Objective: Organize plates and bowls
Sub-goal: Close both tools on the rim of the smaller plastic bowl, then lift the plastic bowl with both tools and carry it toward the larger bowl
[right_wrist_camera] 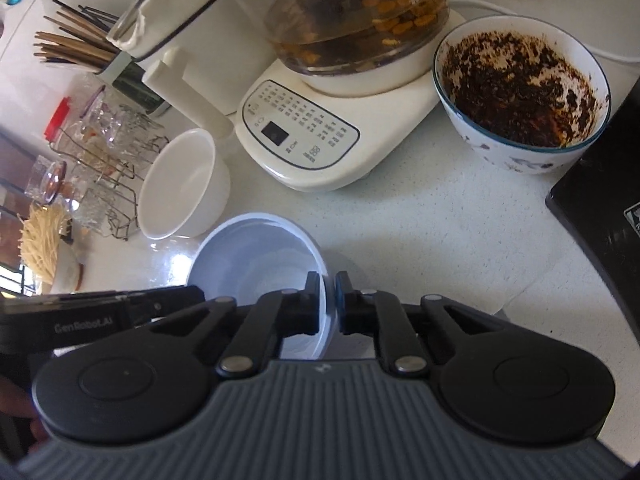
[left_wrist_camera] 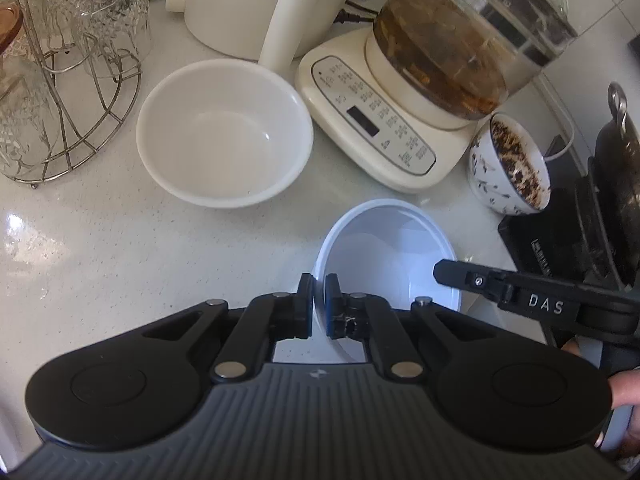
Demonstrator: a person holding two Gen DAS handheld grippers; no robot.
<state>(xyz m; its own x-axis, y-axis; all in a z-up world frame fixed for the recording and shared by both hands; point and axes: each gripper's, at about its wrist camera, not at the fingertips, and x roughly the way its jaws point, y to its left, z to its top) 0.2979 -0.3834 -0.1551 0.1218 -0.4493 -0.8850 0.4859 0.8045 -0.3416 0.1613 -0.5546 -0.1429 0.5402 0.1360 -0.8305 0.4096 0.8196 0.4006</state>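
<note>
The left hand-held gripper (left_wrist_camera: 319,294) pinched the near-left rim of the pale blue bowl (left_wrist_camera: 394,248), and the right hand-held gripper (right_wrist_camera: 328,298) clamped that bowl's right rim. The bowl sat on the speckled white surface (left_wrist_camera: 120,248), just in front of the cream kettle base (left_wrist_camera: 372,128). An empty white bowl (left_wrist_camera: 224,132) stood left of that base, a food-stained patterned bowl (right_wrist_camera: 520,92) to its right.
</note>
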